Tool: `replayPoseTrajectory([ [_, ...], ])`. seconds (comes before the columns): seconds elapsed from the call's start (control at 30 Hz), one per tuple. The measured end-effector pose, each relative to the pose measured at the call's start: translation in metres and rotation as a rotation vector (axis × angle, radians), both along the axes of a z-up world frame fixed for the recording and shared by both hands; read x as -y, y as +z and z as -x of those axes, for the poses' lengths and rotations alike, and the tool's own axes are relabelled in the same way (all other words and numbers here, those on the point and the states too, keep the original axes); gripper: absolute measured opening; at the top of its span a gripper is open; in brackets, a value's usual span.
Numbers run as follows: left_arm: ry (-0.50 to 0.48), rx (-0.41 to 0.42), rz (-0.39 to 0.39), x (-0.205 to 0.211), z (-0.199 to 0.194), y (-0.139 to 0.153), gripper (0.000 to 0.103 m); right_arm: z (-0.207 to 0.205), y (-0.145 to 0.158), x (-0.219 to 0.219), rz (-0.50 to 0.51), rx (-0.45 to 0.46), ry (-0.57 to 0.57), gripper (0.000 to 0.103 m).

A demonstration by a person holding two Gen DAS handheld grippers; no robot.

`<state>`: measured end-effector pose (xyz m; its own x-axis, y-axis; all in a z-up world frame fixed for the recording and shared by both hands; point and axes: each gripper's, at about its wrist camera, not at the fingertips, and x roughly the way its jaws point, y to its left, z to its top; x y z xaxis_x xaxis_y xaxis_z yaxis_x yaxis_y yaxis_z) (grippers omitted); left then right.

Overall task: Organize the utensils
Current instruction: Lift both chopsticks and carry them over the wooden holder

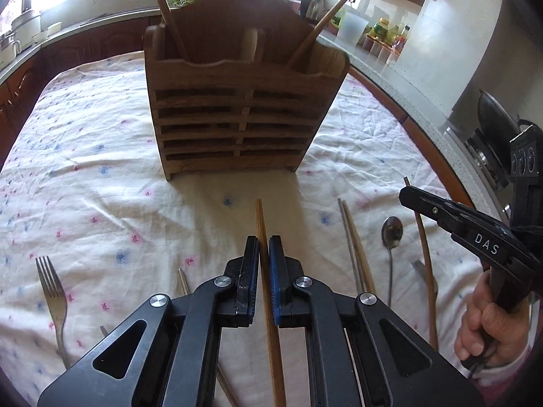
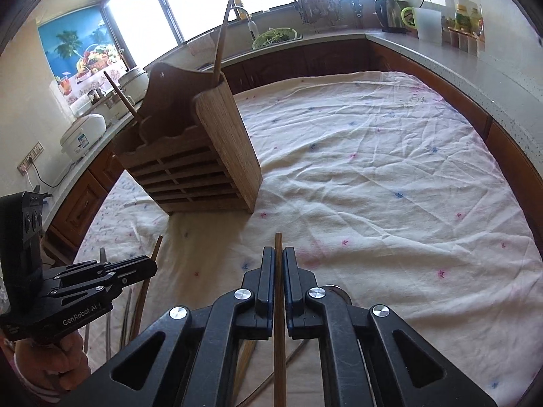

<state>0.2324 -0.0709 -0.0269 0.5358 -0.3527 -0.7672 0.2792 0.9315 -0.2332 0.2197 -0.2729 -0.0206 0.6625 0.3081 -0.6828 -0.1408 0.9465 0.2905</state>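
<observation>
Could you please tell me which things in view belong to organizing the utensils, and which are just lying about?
Part of the job:
- wooden holder
- chopstick in the left gripper
- chopstick in the right gripper
- fork, spoon, chopstick pair on the cloth

Just lying about:
- kettle
- rice cooker
- vegetable colander

1. Wooden utensil holder (image 1: 237, 118) stands upright on the flowery cloth. It has a slatted front and two compartments, with one chopstick leaning out of each.
2. One wooden chopstick (image 1: 266, 271) is pinched in the left tool, and another chopstick (image 2: 279, 288) is pinched in the right.
3. Lying loose on the cloth are a fork (image 1: 54, 302) on the left, a chopstick pair (image 1: 356, 251) and a spoon (image 1: 391, 234) on the right.
</observation>
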Motion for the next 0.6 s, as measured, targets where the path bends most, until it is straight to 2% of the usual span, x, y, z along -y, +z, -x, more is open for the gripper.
replayPoseTrajectory([
  [0.3,-0.008,0.126,0.099,-0.025,0.043,0.061,0.005,0.036,0.051,0.004,-0.041,0.122,-0.009,0.005],
  [0.6,0.021,0.241,0.179,-0.056,0.077,0.102,0.005,0.067,0.095,0.006,-0.079,0.244,-0.019,0.005],
])
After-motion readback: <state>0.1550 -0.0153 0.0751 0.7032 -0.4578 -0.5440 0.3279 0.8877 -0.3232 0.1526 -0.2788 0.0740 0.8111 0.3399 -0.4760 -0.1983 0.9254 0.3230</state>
